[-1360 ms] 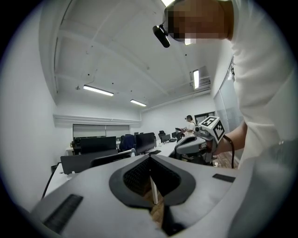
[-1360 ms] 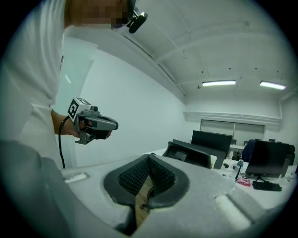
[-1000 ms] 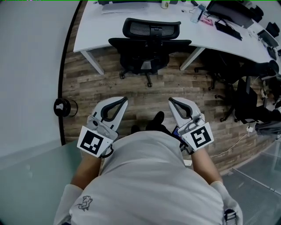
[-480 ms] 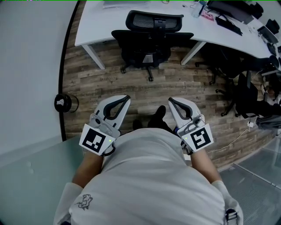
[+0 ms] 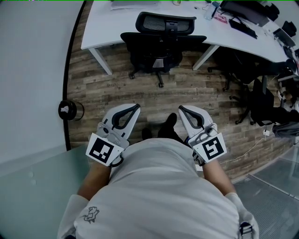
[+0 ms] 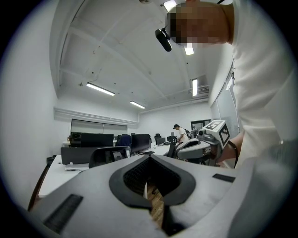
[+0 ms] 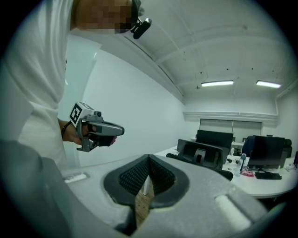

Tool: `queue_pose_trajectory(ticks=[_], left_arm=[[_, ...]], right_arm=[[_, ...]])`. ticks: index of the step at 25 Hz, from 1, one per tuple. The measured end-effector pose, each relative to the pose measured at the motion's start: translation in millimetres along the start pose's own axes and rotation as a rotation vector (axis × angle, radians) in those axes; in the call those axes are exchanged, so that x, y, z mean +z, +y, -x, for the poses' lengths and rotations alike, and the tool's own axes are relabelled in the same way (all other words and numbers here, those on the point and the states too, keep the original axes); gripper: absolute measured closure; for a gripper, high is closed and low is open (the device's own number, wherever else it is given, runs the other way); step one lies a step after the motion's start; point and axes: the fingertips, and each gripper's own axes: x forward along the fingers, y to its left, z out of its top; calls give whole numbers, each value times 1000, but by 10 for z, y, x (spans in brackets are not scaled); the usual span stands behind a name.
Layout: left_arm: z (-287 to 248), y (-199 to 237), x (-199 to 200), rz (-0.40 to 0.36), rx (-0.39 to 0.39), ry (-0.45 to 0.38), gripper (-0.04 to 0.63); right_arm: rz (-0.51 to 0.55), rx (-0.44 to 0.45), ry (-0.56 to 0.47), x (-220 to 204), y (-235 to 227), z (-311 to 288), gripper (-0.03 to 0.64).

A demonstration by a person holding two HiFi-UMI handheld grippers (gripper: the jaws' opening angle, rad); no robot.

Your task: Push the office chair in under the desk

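Observation:
The black office chair (image 5: 161,44) stands on the wooden floor with its mesh headrest (image 5: 166,22) against the edge of the white desk (image 5: 100,25), its seat partly under the desk. Both grippers are held side by side in front of the person's chest, well short of the chair and apart from it. My left gripper (image 5: 136,107) is shut with nothing in it, and so is my right gripper (image 5: 181,108). The chair's back shows beyond the shut jaws in the left gripper view (image 6: 109,155) and in the right gripper view (image 7: 201,153).
Slanted white desk legs (image 5: 100,59) flank the chair. A round black object (image 5: 70,110) sits by the glass wall at the left. More black chairs (image 5: 261,102) crowd the right. A keyboard (image 5: 243,30) and a bottle (image 5: 210,13) lie on the desk; a cable (image 5: 247,156) runs over the floor.
The chair and desk sit slightly higher and further right in the head view. Both grippers stay shut and side by side, the left one shifted a little to the right.

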Motion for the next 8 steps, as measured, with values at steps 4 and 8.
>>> queue_pose_trajectory(ticks=[4,8], left_arm=[[7,0,-39,7,-2,7,597],[-33,23,-45,14,-4,12,597]], right_arm=[[-3,5,-5,-9,24,-20,615],[-9,9,10,-35,-6,-29,615]])
